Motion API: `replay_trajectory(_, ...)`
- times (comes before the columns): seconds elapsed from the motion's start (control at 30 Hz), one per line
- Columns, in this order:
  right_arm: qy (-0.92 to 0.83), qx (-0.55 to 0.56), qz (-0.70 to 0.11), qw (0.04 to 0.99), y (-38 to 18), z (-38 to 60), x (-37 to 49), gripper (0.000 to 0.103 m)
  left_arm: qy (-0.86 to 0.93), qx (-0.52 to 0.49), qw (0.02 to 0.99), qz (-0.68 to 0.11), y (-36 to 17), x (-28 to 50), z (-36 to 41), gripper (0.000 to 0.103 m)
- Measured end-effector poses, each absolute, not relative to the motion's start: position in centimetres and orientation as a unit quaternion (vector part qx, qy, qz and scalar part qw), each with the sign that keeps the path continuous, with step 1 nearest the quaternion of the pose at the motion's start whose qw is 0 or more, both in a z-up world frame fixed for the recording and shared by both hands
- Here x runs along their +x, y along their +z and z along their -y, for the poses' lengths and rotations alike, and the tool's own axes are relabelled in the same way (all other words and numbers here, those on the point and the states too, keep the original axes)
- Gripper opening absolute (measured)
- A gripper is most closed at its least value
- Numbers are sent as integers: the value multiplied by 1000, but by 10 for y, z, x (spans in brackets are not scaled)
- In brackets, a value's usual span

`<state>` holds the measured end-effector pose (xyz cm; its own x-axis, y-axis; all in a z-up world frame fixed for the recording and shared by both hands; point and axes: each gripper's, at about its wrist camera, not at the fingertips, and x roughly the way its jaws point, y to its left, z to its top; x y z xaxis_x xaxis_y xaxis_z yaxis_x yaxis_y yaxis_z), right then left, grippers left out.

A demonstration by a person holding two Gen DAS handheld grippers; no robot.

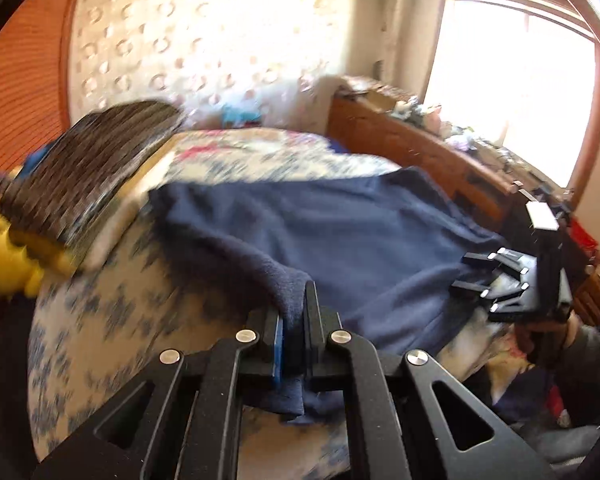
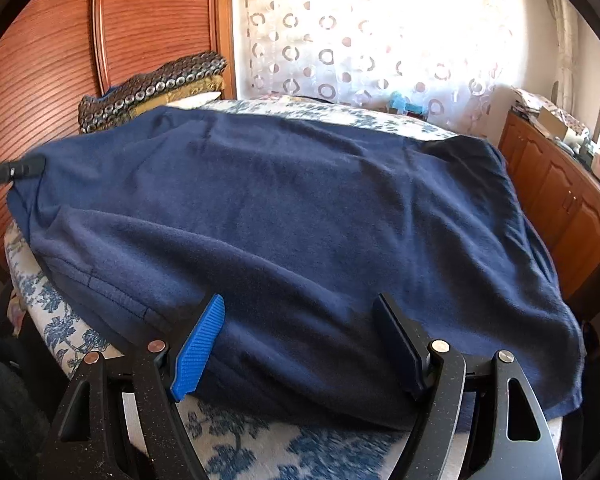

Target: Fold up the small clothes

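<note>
Sunlit curtains (image 2: 360, 40) with ring patterns hang behind a bed covered in a white-and-blue floral bedspread (image 2: 260, 448), with a wooden wardrobe (image 2: 140, 28) on one side and a cluttered wooden cabinet (image 2: 560, 192) on the other. Spread across most of the bed lies a navy fleece garment (image 2: 292, 216), reaching its near edge. The left gripper (image 1: 294, 320) has its jaws pressed together, pinching a raised fold of the garment's edge. The right gripper (image 2: 300, 344) rests at the near edge with jaws spread wide, the fleece between them but unpinched. Folded patterned textiles (image 2: 156, 88) sit at the far corner beside the wardrobe.
</note>
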<state>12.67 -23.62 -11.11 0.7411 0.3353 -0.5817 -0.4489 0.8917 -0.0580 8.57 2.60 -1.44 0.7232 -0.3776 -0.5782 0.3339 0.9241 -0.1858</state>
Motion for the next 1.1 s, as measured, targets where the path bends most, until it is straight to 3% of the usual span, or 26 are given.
replay_trajectory(0.57,160,-21,-255,953,-89,331,88,78,-319,49,900,-291,46,159,130,8)
replay_trajectory(1.1,150,23,-252,956,-90,360,61,78,-362,94,881,-290,72,171,230,8)
